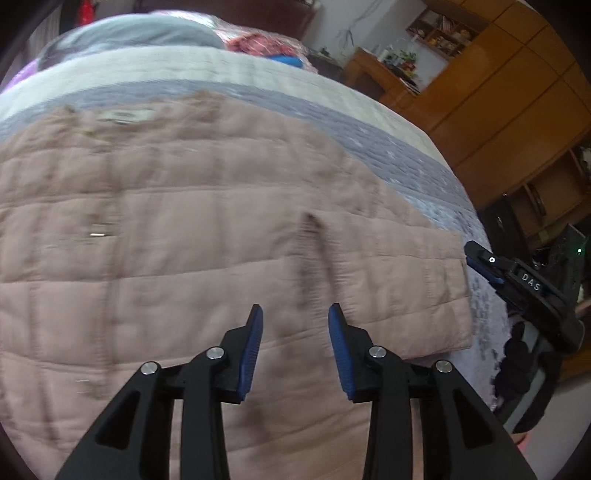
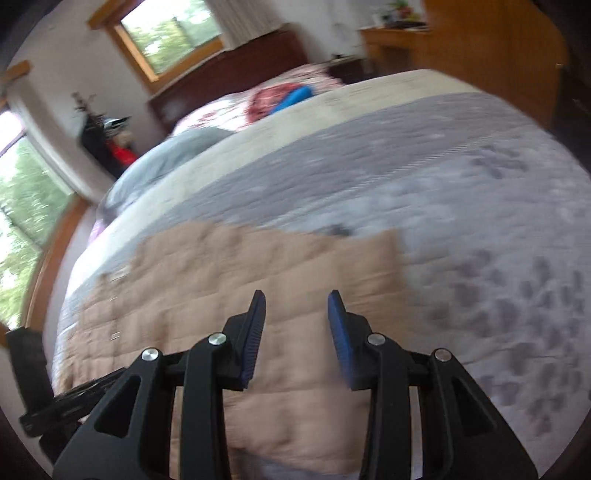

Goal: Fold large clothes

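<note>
A pinkish-beige quilted jacket (image 1: 184, 221) lies spread flat on the bed, its right edge near the bed's side. My left gripper (image 1: 295, 308) hovers over the jacket's lower right part, open, with only the fabric below showing through the gap. At the right edge of the left wrist view my right gripper (image 1: 476, 258) pokes in just past the jacket's right edge. In the right wrist view that right gripper (image 2: 297, 295) is open above the jacket (image 2: 221, 277), near its right corner, with nothing between its blue pads (image 2: 255, 332).
A grey-lavender patterned bedspread (image 2: 480, 240) covers the bed, with a cream band behind it. A grey pillow (image 1: 147, 33) and red and blue items (image 1: 273, 51) lie at the headboard end. Wooden wardrobes (image 1: 498, 92) stand to the right, windows (image 2: 166, 26) to the left.
</note>
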